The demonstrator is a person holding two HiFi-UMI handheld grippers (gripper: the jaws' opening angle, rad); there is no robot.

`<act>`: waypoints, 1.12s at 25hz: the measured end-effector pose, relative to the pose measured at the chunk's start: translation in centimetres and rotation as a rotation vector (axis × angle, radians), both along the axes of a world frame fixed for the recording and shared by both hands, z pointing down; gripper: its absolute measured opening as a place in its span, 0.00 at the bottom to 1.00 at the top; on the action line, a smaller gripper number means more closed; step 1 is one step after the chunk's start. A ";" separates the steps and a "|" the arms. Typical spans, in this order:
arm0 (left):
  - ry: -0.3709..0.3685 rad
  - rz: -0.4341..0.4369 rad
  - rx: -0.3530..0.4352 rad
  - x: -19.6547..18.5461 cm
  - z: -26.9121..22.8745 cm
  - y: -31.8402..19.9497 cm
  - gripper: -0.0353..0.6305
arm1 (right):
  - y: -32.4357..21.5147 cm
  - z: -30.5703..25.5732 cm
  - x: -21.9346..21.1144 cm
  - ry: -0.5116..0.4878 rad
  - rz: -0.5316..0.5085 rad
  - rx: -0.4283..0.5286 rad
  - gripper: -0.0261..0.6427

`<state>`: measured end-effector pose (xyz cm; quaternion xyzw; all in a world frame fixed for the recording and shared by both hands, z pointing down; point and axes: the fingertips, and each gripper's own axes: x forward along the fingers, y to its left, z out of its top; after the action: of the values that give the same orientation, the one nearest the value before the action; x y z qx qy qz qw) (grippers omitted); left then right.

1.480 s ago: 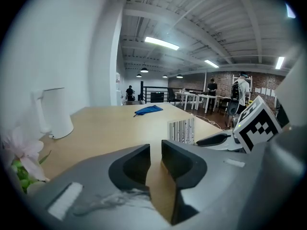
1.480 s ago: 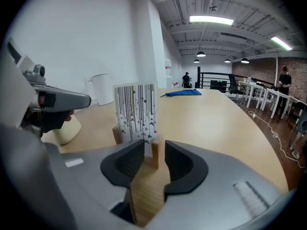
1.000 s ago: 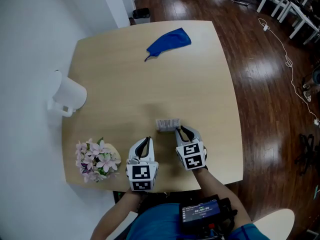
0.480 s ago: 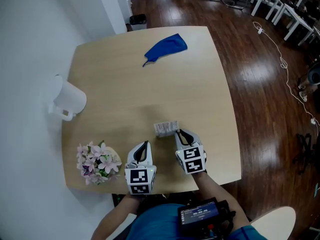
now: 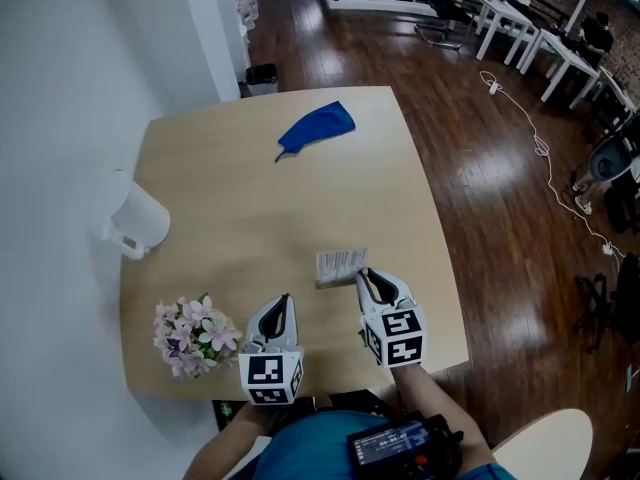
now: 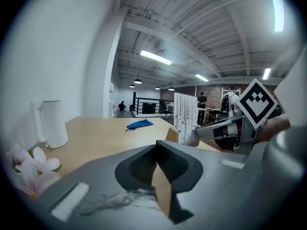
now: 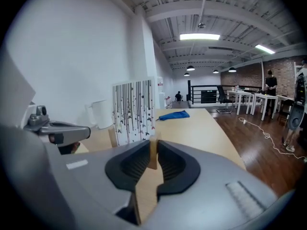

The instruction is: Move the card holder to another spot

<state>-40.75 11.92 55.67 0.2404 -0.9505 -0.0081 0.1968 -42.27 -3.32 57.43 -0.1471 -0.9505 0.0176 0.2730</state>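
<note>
Grip taken on the holder; the lift comes next

The right gripper point(image 5: 362, 276) is clamped on the wooden end of the card holder point(image 5: 340, 264), which stands close to the worktop's point(image 5: 250, 188) near edge, towards its right corner; the left gripper point(image 5: 284, 301) rests beside it, jaws together on nothing; the next move, I judge, is a level lift and carry to a bare stretch, since the holder looks tippy: a narrow pale-wood base bearing an upright, stiff white card point(image 7: 133, 110) streaked with thin black stripes; the worktop is smooth, matte, light wood with rounded corners.
</note>
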 end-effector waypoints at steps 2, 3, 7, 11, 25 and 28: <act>-0.025 0.015 0.020 0.4 -1.7 -0.4 0.08 | -0.5 -2.3 0.5 -0.025 0.011 -0.001 0.10; -0.038 0.022 0.025 0.6 -2.5 -0.6 0.08 | -0.8 -3.4 0.8 -0.038 0.014 0.003 0.10; -0.095 0.044 0.037 1.2 -5.8 -0.8 0.08 | -1.3 -6.8 2.0 -0.092 0.019 0.021 0.10; -0.165 0.075 0.064 2.4 -9.1 -0.8 0.07 | -1.3 -9.2 3.3 -0.144 0.024 0.019 0.10; -0.220 0.083 0.111 5.4 -13.7 1.3 0.07 | -0.2 -14.5 5.9 -0.240 0.017 -0.010 0.10; -0.225 0.084 0.107 5.7 -14.0 1.4 0.07 | 0.0 -15.4 6.2 -0.255 0.012 -0.011 0.10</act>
<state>-35.01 13.32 41.65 0.2896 -0.9538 -0.0236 0.0762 -36.11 -3.32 42.02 -0.1438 -0.9783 0.0058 0.1491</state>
